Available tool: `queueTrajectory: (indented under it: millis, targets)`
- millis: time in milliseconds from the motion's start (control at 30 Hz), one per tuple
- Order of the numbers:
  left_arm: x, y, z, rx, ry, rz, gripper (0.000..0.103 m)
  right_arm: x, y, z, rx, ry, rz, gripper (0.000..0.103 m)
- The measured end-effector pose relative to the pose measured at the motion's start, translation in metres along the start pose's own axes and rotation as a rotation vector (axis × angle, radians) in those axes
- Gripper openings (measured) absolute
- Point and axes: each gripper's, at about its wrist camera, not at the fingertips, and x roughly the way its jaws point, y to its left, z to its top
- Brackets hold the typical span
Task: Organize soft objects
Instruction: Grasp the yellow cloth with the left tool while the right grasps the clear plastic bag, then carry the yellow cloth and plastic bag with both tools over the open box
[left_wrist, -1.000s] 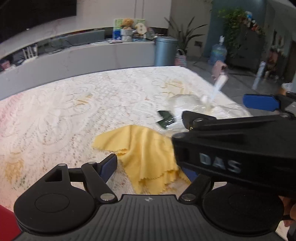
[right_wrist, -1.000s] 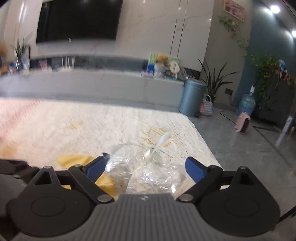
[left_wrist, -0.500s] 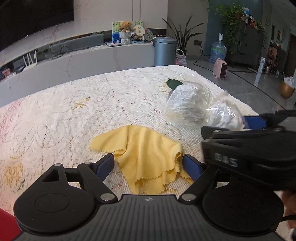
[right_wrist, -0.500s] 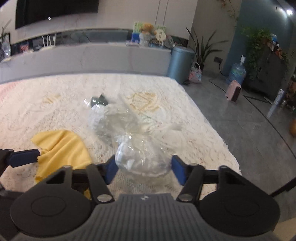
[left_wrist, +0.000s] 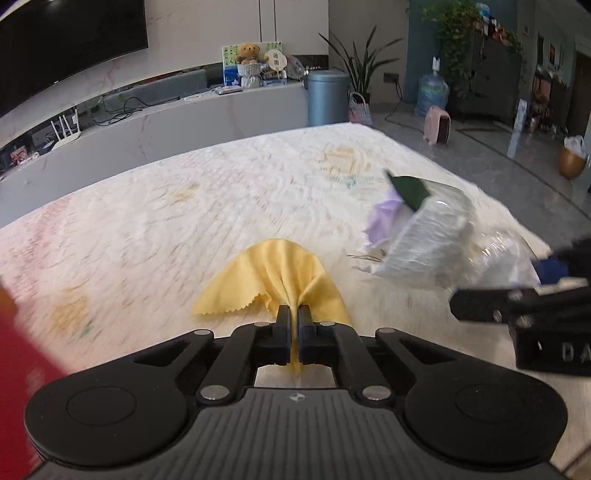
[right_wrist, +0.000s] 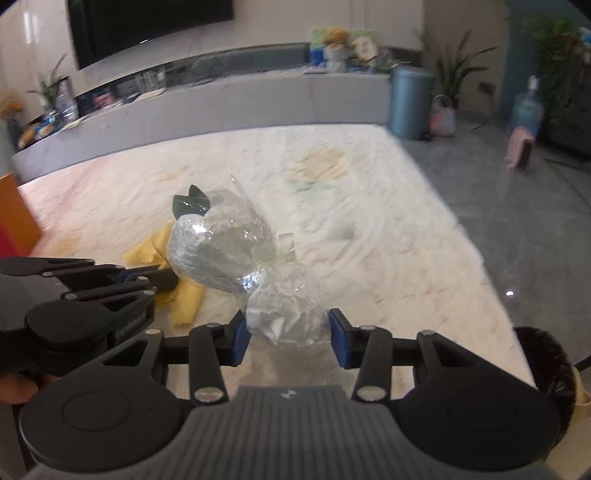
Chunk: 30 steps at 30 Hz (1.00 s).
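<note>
One yellow scalloped-edge cloth (left_wrist: 280, 273) lies on the white lace-covered bench (left_wrist: 184, 221), pinched by the left tongs (left_wrist: 294, 314). Two clear crinkled plastic bundles (right_wrist: 221, 243) lie beside it; the right tongs (right_wrist: 288, 334) are closing around the nearer.

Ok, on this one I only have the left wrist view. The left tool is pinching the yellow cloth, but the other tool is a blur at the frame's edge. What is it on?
Observer: The right tool straddles the smaller near lobe of the clear-wrapped bundle. Its jaws are closing, with the blue pads against the wrap on both sides.
Operator: Is that bundle one piece?
Observer: Yes, two lobes joined at a twisted waist. The bigger far lobe carries the green leaf.
Operator: Anything by the table's edge?
Observer: A dark bristly round thing shows by the near right corner of the table. I cannot tell what it is.
</note>
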Motion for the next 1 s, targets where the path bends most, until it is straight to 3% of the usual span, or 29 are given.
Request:
queueTrajectory:
  millis: [67, 167, 300, 333, 400, 433, 633, 700, 767, 867, 933, 1000]
  targets:
    - [-0.014, 0.006, -0.011, 0.005, 0.018, -0.005, 0.004, -0.005, 0.010, -0.001, -0.054, 0.010, 0.034, 0.045]
    - [-0.023, 0.012, -0.025, 0.011, 0.048, -0.009, 0.005, -0.005, 0.022, 0.000, -0.097, 0.000, 0.016, 0.053]
    - [-0.024, 0.010, -0.027, 0.057, 0.033, 0.000, 0.011, 0.006, 0.027, 0.002, -0.106, 0.010, 0.035, 0.058]
    - [-0.022, 0.009, -0.025, 0.056, 0.035, 0.000, 0.019, 0.008, 0.029, 0.003, -0.115, 0.008, 0.029, 0.061]
    - [-0.019, 0.008, -0.022, 0.036, 0.038, 0.006, 0.047, 0.011, 0.031, 0.006, -0.130, -0.011, 0.018, 0.065]
    - [-0.017, 0.009, -0.022, 0.020, 0.043, 0.008, 0.068, 0.012, 0.032, 0.007, -0.139, -0.025, 0.016, 0.065]
    - [-0.006, 0.019, -0.024, -0.057, 0.021, -0.034, 0.076, 0.023, 0.036, 0.009, -0.134, -0.014, 0.006, 0.074]
    - [-0.005, 0.021, -0.023, -0.073, 0.011, -0.036, 0.074, 0.026, 0.037, 0.008, -0.128, -0.008, 0.011, 0.073]
    - [-0.005, 0.021, -0.024, -0.068, -0.011, -0.060, 0.044, 0.026, 0.035, 0.007, -0.115, -0.010, 0.014, 0.062]
    - [-0.006, 0.020, -0.024, -0.041, -0.019, -0.057, 0.022, 0.024, 0.028, 0.007, -0.058, -0.006, 0.027, 0.055]
    - [-0.007, 0.019, -0.024, -0.046, -0.018, -0.061, 0.011, 0.021, 0.024, 0.005, -0.033, -0.011, 0.032, 0.049]
    - [-0.007, 0.020, -0.023, -0.044, -0.016, -0.060, 0.010, 0.019, 0.023, 0.004, -0.020, -0.014, 0.032, 0.048]
